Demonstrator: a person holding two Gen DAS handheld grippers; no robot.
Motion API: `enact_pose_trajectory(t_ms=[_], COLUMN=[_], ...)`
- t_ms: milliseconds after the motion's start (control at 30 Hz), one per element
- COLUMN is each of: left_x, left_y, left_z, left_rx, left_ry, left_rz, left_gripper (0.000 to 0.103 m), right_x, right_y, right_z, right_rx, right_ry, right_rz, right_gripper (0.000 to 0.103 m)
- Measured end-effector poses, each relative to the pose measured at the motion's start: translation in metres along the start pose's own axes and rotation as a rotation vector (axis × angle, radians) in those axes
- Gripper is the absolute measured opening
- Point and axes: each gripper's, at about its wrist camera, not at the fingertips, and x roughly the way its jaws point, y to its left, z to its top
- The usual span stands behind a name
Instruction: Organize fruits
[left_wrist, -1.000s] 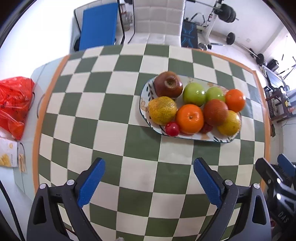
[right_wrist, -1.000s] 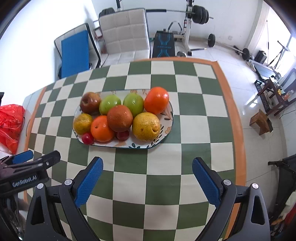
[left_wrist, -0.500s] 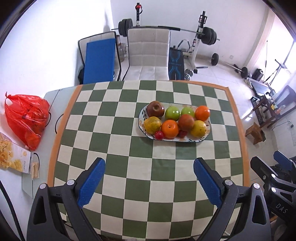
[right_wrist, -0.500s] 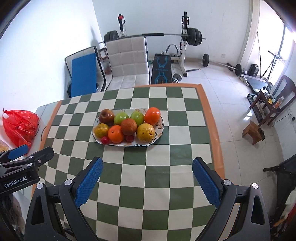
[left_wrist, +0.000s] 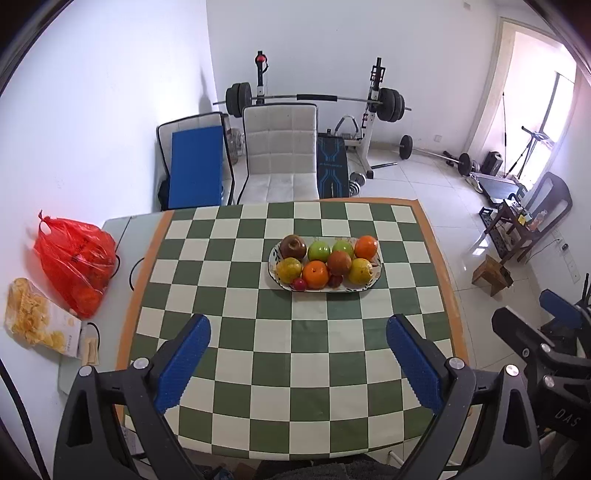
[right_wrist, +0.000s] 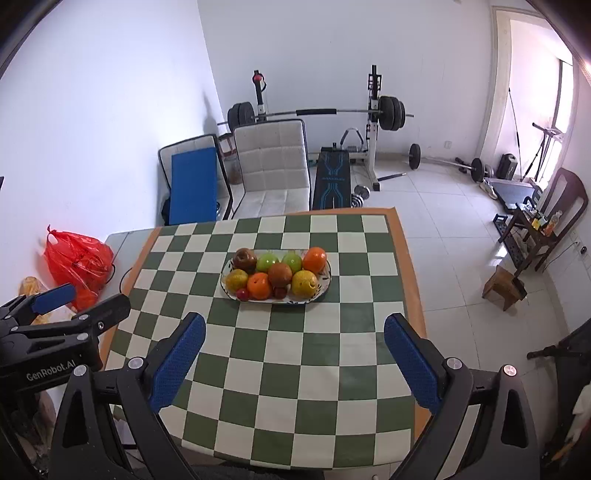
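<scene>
Both grippers pulled back, plate (perhaps oval) lying crosswise

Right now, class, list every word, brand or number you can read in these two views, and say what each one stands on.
"GenRobot.AI": on the black body of the left tool, seen from the right wrist view.
"DAS": on the black body of the right tool, seen from the left wrist view.
Dark print on the red plastic bag: too blurred to read.
Snack box: print too small to read.

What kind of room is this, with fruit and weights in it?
Probably a room in someone's home, used for eating and exercise: a checkered table with a fruit plate, a white chair, and a barbell rack behind.
</scene>
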Motion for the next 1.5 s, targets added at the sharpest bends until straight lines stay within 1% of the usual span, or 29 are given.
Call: enact_pose_trajectory(t_ms=[133,233,433,567,667,767,800,1033,1233,1367,1500], left_x=[-0.014,-0.020,-0.023,-0.020,-0.010,0.007,0.012,0.053,0.097,0.114,0.125], left_y=[-0.003,-0.003,-0.003,-0.002,-0.002,-0.001,-0.001,0.003,0.006,0.006,0.005], left_z=[-0.002,-0.004,-0.006,-0.008,-0.008,-0.006,-0.005,0.002,0.002,0.001,0.002], left_rx=[0.009,0.005,-0.005,-0.007,-0.010,-0.015,-0.020,-0.037,-0.036,-0.034,-0.036], left_ry=[-0.014,-0.023,-0.026,-0.027,-0.022,-0.012,-0.009,0.020,0.086,0.105,0.113], left_rz=[-0.003,-0.003,-0.003,0.001,0.009,0.024,0.030,0.067,0.101,0.112,0.116], left_gripper=[0.098,0.098,0.098,0.098,0.098,0.103,0.103,0.103,0.103,0.103,0.103], right_x=[-0.027,-0.038,-0.037,-0.032,-0.021,-0.003,0.005,0.061,0.106,0.132,0.149], right_y=[0.002,0.003,0.000,-0.002,-0.003,-0.005,-0.006,-0.014,-0.018,-0.020,-0.023], right_z=[0.000,-0.001,-0.004,-0.004,-0.002,0.002,0.004,0.009,0.006,0.006,0.005], right_rx=[0.000,0.002,0.018,0.019,0.020,0.016,0.016,0.009,0.012,0.014,0.020], right_ry=[-0.026,-0.027,-0.011,-0.016,-0.023,-0.031,-0.030,0.000,0.040,0.064,0.081], right_rz=[0.000,-0.002,0.008,0.003,-0.001,-0.008,-0.011,-0.041,-0.043,-0.043,-0.044], right_gripper=[0.100,0.100,0.100,0.100,0.102,0.102,0.102,0.102,0.102,0.102,0.102])
